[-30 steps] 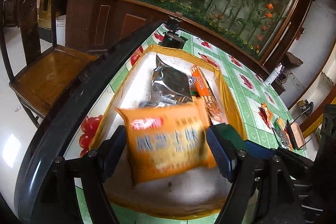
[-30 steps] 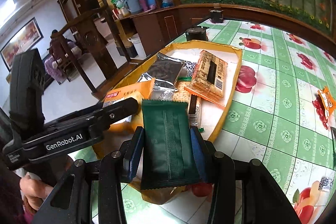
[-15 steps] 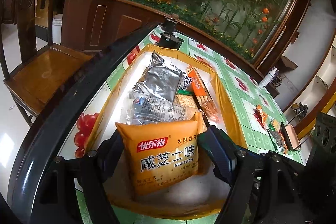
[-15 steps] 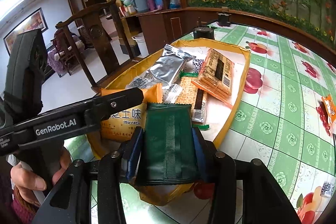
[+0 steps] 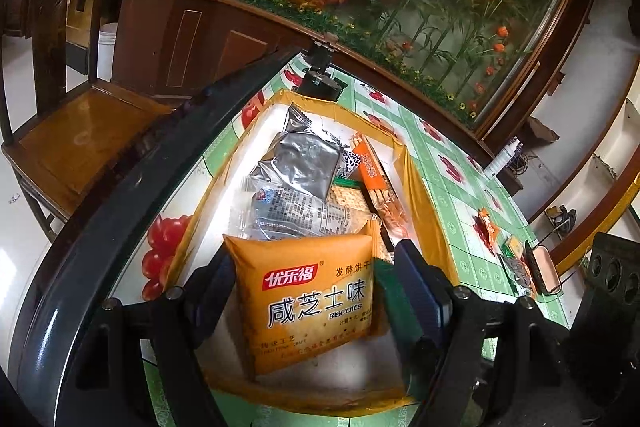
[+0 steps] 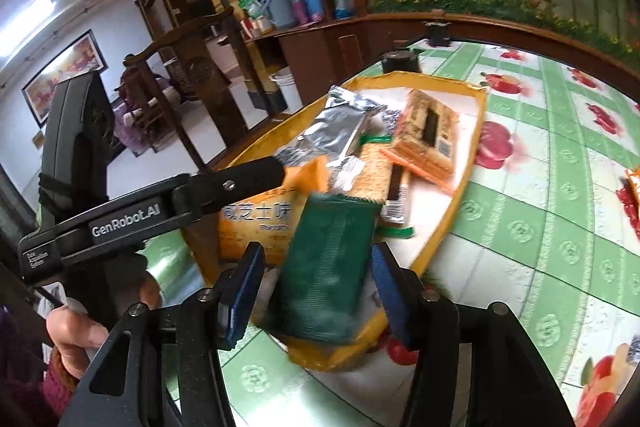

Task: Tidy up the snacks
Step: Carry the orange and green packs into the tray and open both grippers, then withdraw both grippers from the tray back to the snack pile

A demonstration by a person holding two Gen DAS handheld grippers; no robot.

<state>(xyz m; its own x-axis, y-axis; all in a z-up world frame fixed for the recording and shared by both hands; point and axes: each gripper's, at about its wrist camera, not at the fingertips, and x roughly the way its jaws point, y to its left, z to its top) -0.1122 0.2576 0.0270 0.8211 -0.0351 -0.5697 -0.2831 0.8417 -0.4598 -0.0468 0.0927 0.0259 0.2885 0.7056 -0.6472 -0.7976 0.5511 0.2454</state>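
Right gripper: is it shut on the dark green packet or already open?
Open: the right gripper has gaps between both fingers and the blurred green packet, above the yellow tray.

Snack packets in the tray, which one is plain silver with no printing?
The silver foil packet toward the tray's far end; the orange biscuit bag and the others show colour or printing.

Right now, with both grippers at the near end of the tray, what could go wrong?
1. The green packet is tilted and blurred in the right gripper, with a gap at one pad. It may land on the tray rim and slide out.
2. The left gripper crowds the same corner, so the two could knock together.
3. The orange biscuit packet stands on edge and may topple.
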